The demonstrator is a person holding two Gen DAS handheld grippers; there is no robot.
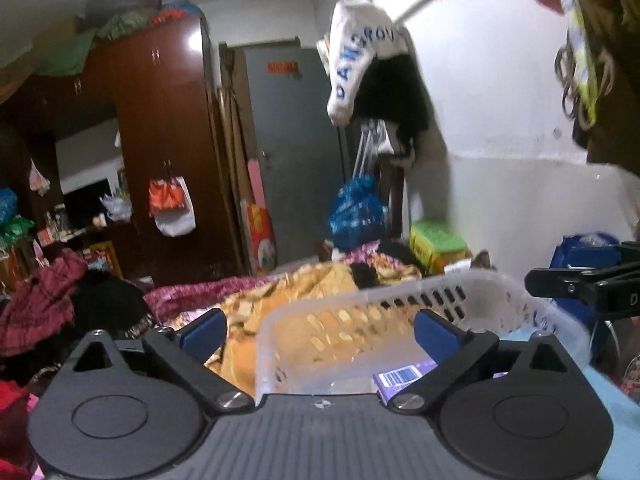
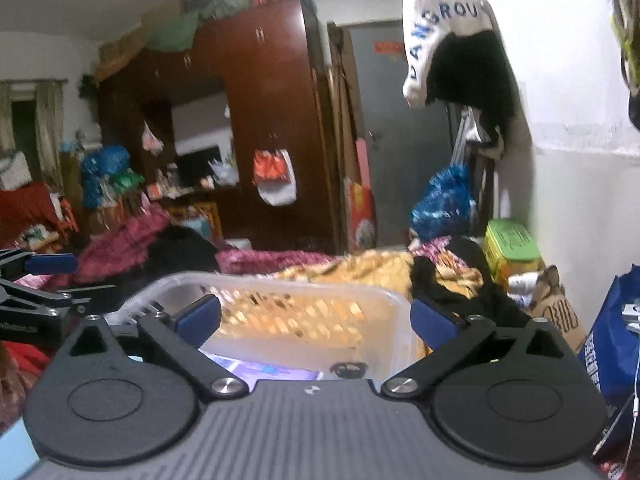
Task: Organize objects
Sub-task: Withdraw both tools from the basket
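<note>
Just ahead of both my claws sits a translucent white plastic basket [image 1: 400, 312] with slotted walls, resting on a light blue surface [image 1: 616, 400]. Left wrist view: the basket's long axis runs from the near left away toward the far right, its far corner close to my right claw [image 1: 560, 284], which enters from the right edge. Right wrist view: the same basket [image 2: 312, 312] spreads crosswise in front, long side facing me.

Left claw [image 1: 320, 330]: blue pads wide apart, nothing between them; its right pad overlaps the basket's interior in the view, but I cannot tell whether it touches anything. Right claw [image 2: 316, 316]: blue pads likewise spread, holding nothing, hanging over the near rim. My left claw [image 2: 44, 276] shows at the left edge of that view, beside the basket's left end.

Inside the basket, on its floor: a purple packet [image 1: 404, 376] with a barcode label, lying flat near the right side in the left view; from the right wrist it [image 2: 264, 368] lies low at centre-left, only partly visible. A small dark ring-shaped item [image 2: 350, 369] lies just right of it; too blurred to identify.

Beyond the basket: a bed with a yellow patterned blanket [image 1: 312, 284], piled clothes, a brown wardrobe [image 1: 160, 140], a grey door [image 1: 296, 152].
</note>
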